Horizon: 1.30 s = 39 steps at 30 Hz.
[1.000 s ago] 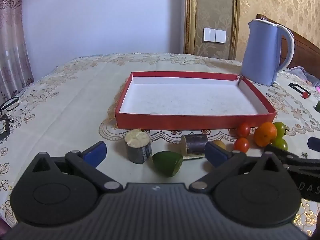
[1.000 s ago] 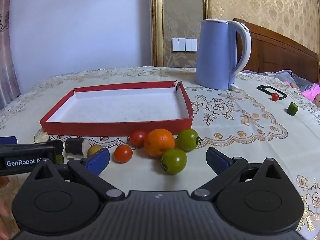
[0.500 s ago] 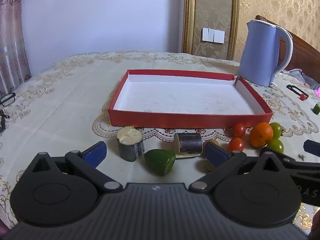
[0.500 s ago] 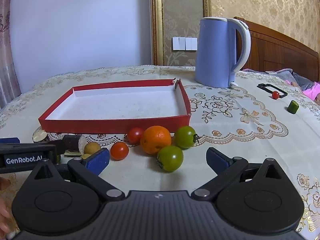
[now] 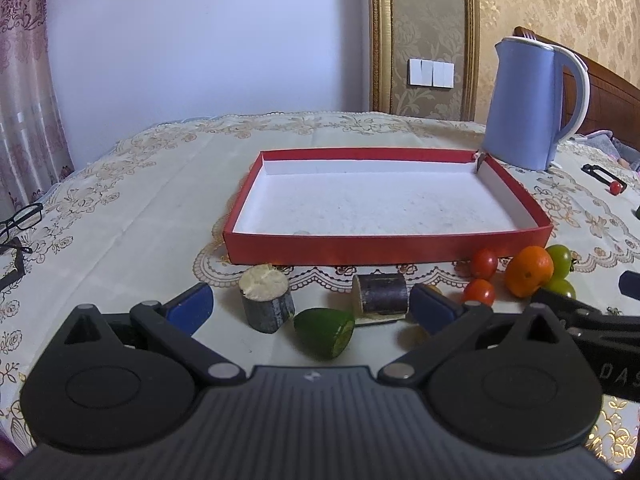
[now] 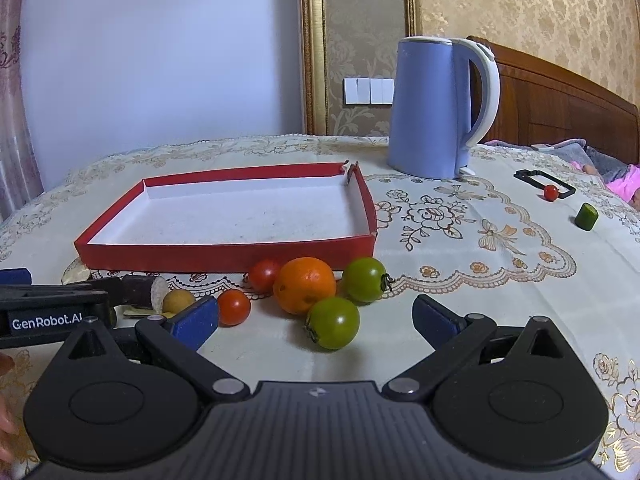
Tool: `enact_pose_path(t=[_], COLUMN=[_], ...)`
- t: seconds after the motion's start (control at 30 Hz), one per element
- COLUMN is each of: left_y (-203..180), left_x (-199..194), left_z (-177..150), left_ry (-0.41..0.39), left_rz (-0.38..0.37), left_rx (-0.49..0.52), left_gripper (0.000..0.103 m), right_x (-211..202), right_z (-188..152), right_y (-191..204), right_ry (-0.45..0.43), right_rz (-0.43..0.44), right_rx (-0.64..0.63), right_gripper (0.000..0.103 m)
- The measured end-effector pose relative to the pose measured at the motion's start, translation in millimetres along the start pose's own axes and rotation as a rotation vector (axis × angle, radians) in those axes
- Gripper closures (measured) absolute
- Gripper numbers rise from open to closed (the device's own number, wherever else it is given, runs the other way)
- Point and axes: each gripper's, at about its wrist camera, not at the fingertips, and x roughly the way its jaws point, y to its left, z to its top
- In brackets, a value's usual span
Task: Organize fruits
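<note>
Fruits crowd the counter (image 6: 500,280) at the red tray's (image 6: 224,258) six o'clock edge: orange (image 6: 306,285), tomatoes. Left gripper (image 5: 310,308) and right gripper (image 6: 316,318) hover, jaws wide, holding nothing.

Showing one red tray (image 6: 224,257); one blue kettle (image 6: 430,110); one orange (image 6: 306,285); two green tomatoes (image 6: 334,322) (image 6: 365,279); three red tomatoes, two by the tray (image 6: 233,307) (image 6: 264,275) and one far right (image 6: 551,192); two dark cut cylinders (image 5: 267,302) (image 5: 381,293); one green cut piece (image 5: 325,331); one pair of glasses (image 5: 20,220).
</note>
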Motion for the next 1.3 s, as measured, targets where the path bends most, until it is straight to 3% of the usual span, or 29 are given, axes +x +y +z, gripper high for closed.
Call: enact_pose_path(t=[1.0,1.3], left_y=[1.1,10.8], left_x=[11.0,18.9], left_z=[-4.3,-16.3], left_ry=[0.033,0.058], left_rz=[0.005,-0.015], left_rx=[0.015,0.004], left_gripper=[0.000,0.000], right_x=[0.6,-11.8], right_z=[0.9,-13.5], right_y=[-2.2,-35.4], right_ry=[-0.007,-0.037], right_rz=[0.005,-0.026], right_rx=[-0.013,-0.037], right_gripper=[0.000,0.000])
